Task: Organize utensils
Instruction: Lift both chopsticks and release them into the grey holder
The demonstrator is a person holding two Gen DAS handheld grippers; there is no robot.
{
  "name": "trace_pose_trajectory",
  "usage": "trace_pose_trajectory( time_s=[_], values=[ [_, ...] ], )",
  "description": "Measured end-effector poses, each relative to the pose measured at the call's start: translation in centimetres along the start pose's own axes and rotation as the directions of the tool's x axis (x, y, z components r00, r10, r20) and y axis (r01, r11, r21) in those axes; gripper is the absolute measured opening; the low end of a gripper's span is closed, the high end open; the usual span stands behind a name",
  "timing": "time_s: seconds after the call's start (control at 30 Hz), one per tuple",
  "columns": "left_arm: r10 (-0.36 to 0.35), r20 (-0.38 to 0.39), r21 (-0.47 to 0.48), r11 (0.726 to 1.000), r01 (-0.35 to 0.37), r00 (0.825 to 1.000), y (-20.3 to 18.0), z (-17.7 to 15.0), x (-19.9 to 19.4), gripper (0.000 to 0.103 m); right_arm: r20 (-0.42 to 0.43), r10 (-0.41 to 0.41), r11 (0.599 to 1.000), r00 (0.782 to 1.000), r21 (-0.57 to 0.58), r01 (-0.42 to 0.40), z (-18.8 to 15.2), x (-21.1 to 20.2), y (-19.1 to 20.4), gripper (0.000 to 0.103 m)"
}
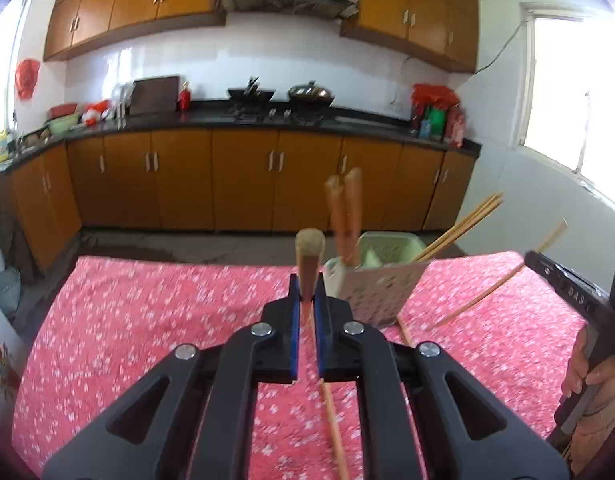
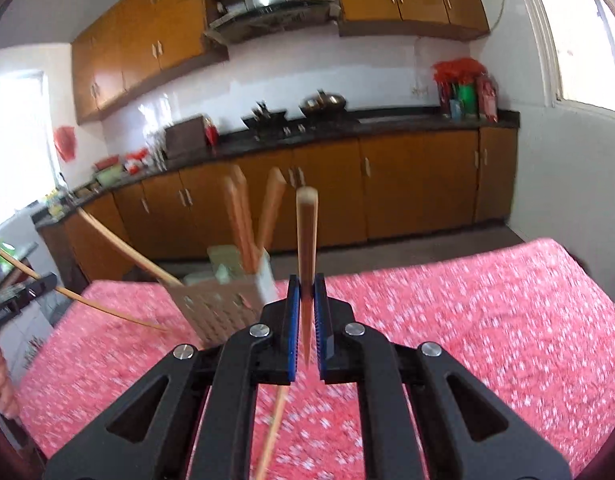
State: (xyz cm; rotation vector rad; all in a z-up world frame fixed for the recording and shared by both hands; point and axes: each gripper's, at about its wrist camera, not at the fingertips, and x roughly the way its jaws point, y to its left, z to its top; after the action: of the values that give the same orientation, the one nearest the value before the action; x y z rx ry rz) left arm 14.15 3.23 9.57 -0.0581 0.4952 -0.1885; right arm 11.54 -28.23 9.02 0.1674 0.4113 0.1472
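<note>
Both grippers are busy here. The left gripper [image 1: 306,286] has its blue-padded jaws pinched on a wooden chopstick [image 1: 308,264] that sticks out past the fingertips toward 12 o'clock, blunt end up. The right gripper [image 2: 306,288] does the same with its own chopstick [image 2: 306,236], jaws clamped tight on it, stick pointing straight ahead and up. The utensil holder [image 1: 377,276], a pale green and white perforated plastic caddy, stands on the table with the red floral tablecloth [image 1: 147,320], at about 1 o'clock from the left gripper and 10 o'clock from the right one in their own views. It already has a few thick brownish chopsticks [image 1: 345,216] standing upright in it, plus some thin bamboo ones [image 1: 459,228] leaning out toward 2 o'clock. More loose bamboo sticks [image 1: 333,428] lie on the cloth just below the left gripper. At 3 o'clock in the left view you can see the other gripper's black body with some embossed letters, something like "DAS", too blurry to read properly, and the person's hand [image 1: 587,376] around its handle. Packets on the counter [image 1: 439,120] at the back have labels, but they're way too small to read.
</note>
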Motion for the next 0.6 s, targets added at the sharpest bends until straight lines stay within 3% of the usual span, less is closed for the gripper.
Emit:
trace_pose_trajectory(
  time_s=[0.27,0.43,0.6],
  values=[
    [-0.099,0.091,0.046,0.994,0.095,0.991,-3.4,3.8,-2.8,0.008,0.177,0.124,0.992,0.976,-0.029,-0.120,5.6,-4.1,2.6,0.008],
    [-0.098,0.155,0.054,0.994,0.091,0.983,-5.1,6.2,-2.3,0.008,0.255,0.119,0.993,0.960,-0.045,-0.111,7.5,-3.4,4.3,0.008],
    [-0.075,0.193,0.018,0.997,0.073,0.978,-5.5,7.8,-0.6,0.008,0.259,0.100,0.993,0.961,-0.081,-0.081,7.3,-1.1,5.5,0.008]
  ],
)
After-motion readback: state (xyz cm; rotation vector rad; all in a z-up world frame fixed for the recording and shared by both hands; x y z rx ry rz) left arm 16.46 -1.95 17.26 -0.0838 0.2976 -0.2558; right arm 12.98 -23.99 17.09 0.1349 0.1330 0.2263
